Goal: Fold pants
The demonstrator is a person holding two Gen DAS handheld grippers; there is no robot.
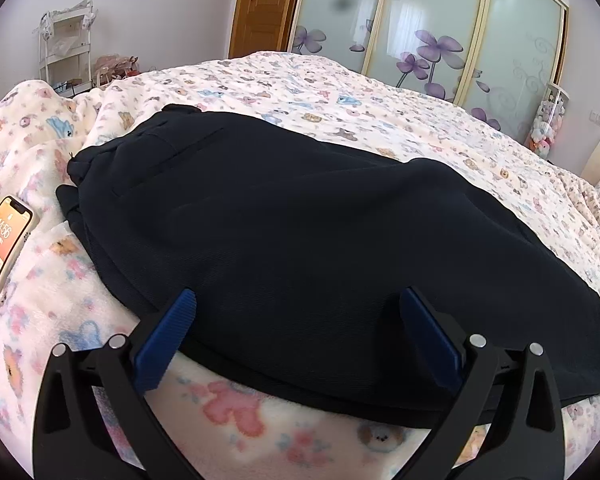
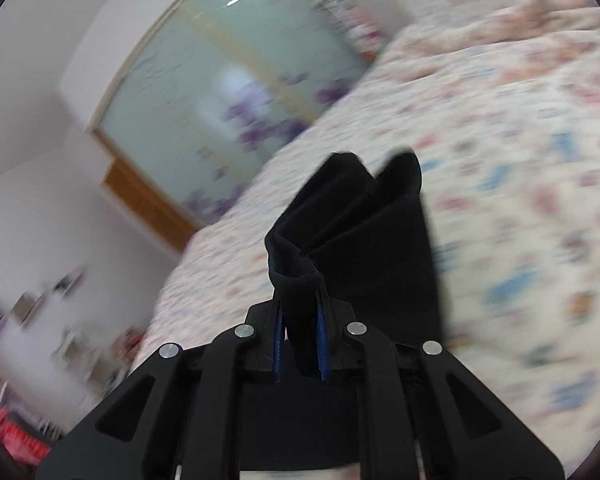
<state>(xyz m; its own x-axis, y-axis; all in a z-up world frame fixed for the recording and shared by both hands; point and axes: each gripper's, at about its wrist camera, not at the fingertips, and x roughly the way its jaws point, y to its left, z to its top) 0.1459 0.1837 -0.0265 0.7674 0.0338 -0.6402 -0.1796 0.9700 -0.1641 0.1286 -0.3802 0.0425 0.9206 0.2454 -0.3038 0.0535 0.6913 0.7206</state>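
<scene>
Right gripper (image 2: 300, 344) pinching a lifted end of the pants (image 1: 300, 240); fold under way, not finished.

The left gripper (image 1: 296, 320) is spread wide, its fingers straddling the near edge of the pants, gripping nothing. The dark pants lie along the bed (image 1: 340, 92), beside a phone (image 1: 4, 236). Judging by this, the raised end has yet to be laid over and smoothed.

Pants (image 1: 300, 240): I am seeing matt dark woven cloth, finely ribbed. Blanket (image 1: 340, 92): fleecy printed cloth. My left gripper (image 1: 296, 300) is showing matt black plastic, ridged blue pads (image 1: 168, 336), shiny metal pins.
</scene>
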